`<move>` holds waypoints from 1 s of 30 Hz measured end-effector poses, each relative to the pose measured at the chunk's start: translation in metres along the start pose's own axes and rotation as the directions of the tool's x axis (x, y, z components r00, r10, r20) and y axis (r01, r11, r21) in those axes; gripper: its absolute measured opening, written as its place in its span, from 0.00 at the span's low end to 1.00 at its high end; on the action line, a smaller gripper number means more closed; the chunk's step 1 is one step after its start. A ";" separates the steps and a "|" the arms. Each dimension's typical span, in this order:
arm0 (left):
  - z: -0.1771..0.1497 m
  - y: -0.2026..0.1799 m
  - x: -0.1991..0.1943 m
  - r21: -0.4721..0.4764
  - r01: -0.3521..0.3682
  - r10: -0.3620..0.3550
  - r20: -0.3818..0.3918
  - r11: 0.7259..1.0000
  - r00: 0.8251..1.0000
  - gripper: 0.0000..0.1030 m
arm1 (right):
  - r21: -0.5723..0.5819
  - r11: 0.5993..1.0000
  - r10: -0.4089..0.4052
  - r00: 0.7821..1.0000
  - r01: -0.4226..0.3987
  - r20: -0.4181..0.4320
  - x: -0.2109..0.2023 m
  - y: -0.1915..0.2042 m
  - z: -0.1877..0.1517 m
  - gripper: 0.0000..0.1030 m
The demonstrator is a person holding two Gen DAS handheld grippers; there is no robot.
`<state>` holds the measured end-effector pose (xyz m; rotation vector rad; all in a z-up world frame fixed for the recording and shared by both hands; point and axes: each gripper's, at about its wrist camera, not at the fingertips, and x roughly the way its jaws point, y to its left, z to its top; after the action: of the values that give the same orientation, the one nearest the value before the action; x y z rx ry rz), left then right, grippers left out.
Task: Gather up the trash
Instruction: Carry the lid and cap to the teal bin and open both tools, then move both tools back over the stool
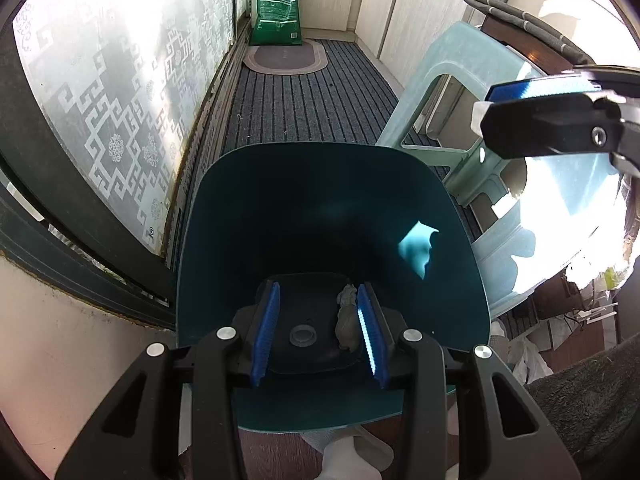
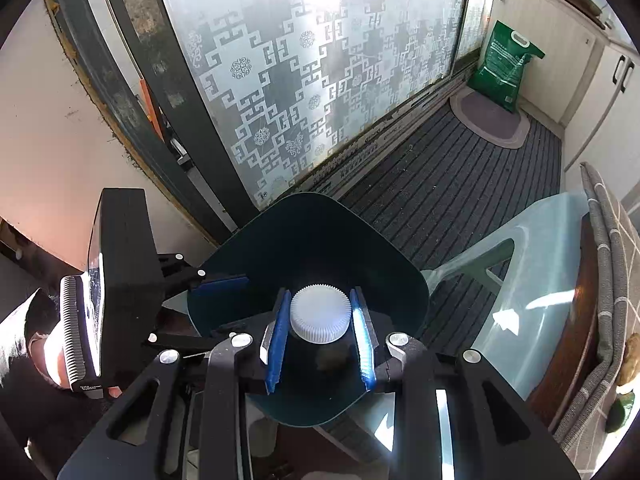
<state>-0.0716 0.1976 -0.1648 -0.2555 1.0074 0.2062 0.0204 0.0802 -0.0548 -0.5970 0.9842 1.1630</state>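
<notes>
You are working over the dark teal bin (image 2: 308, 240), which is standing on the striped floor mat (image 2: 460, 168) just beside the pale plastic stool (image 2: 532, 280). Your right gripper (image 2: 320, 336) is hanging right above the bin's mouth, its blue pads closed on a white ribbed cap (image 2: 319, 314); whatever the cap may be screwed to is hidden below it. You are at the drop: keep the cap centred over the opening, well inside the rim, then part the pads fully so neither ribbed edge is snagging on the way down. I'd judge a low release safest, since a light round cap could bounce off the wall and out.

Your left gripper (image 1: 320, 332) is reaching into the bin (image 1: 332, 208) too, with its pads standing apart and gripping nothing. Pull it aside first, or the cap may be landing on it.

The left wrist view is showing you what the right one is not: the bin floor, with a crumpled grey scrap (image 1: 347, 320) lying there just beside the gripper's right pad, and your right gripper from the side near the stool. The right wrist view alone is showing the cap and how the left gripper sits at the bin's rim.
</notes>
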 end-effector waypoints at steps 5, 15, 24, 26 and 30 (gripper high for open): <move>0.003 0.006 -0.011 -0.022 0.001 0.000 0.036 1.000 0.999 0.36 | 0.000 1.000 -0.009 1.000 0.009 -0.017 0.008 -0.001 -0.001 0.29; 0.015 0.013 -0.054 -0.067 0.020 -0.006 0.190 0.998 0.982 0.23 | -0.015 1.000 -0.019 0.996 0.018 -0.087 0.036 -0.002 -0.013 0.30; 0.029 0.008 -0.095 -0.064 0.035 -0.013 0.315 0.997 0.949 0.23 | -0.030 1.000 0.006 0.996 -0.009 -0.091 0.039 0.004 -0.021 0.52; 0.033 0.008 -0.103 -0.062 0.037 -0.014 0.339 0.997 0.941 0.23 | -0.043 0.999 0.004 0.997 -0.007 -0.080 0.034 0.008 -0.021 0.52; 0.037 0.008 -0.122 -0.071 0.072 -0.037 0.403 0.995 0.915 0.23 | -0.060 0.998 -0.001 1.000 0.000 -0.018 0.011 0.012 -0.020 0.51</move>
<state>-0.1079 0.2101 -0.0430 -0.3033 0.5826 0.2390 0.0036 0.0732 -0.0728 -0.6563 0.9670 1.1922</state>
